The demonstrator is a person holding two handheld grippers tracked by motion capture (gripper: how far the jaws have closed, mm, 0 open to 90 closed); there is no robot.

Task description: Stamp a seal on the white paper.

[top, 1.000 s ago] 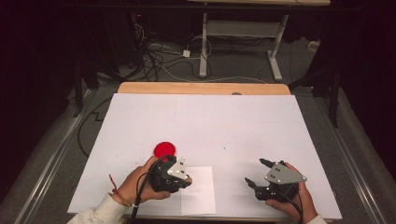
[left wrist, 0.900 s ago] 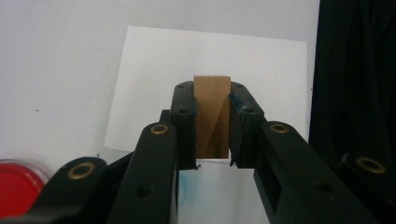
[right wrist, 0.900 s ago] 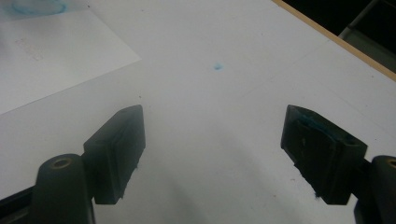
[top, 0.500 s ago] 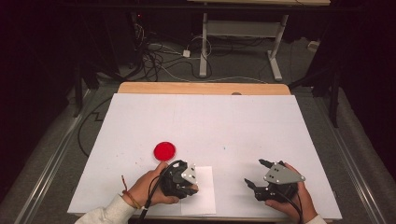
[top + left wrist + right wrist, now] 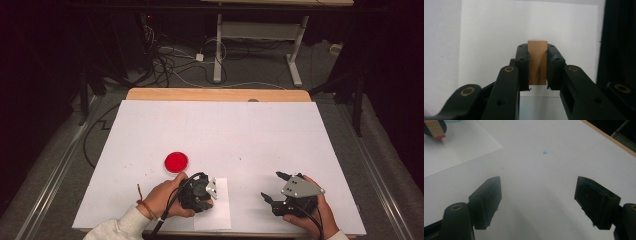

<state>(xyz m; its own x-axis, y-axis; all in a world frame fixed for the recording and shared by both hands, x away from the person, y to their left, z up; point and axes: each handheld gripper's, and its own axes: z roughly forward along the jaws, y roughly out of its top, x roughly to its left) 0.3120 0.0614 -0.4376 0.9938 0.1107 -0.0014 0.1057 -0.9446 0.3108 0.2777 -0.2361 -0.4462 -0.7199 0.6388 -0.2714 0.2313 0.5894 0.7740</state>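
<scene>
My left gripper (image 5: 202,192) (image 5: 537,50) is shut on a small wooden block (image 5: 537,62), clamped upright between its two pads. The right gripper view shows that block (image 5: 435,128) with a red underside, right at a white paper sheet (image 5: 461,142); whether it touches I cannot tell. The sheet (image 5: 220,215) (image 5: 499,37) lies near the table's front edge. A red disc (image 5: 176,161) lies flat just left of and beyond the left hand. My right gripper (image 5: 270,185) (image 5: 537,182) rests low at the front right, jaws wide apart, nothing between them.
The white tabletop (image 5: 225,130) has a wooden strip (image 5: 215,94) along its far edge. A tiny blue spot (image 5: 545,152) marks the surface ahead of the right gripper. Cables and a desk frame (image 5: 255,35) stand on the floor beyond.
My left hand has moved right and toward the front edge, sinking with the block over the paper sheet. The red disc, partly covered before, now lies fully exposed. The right hand has kept still.
</scene>
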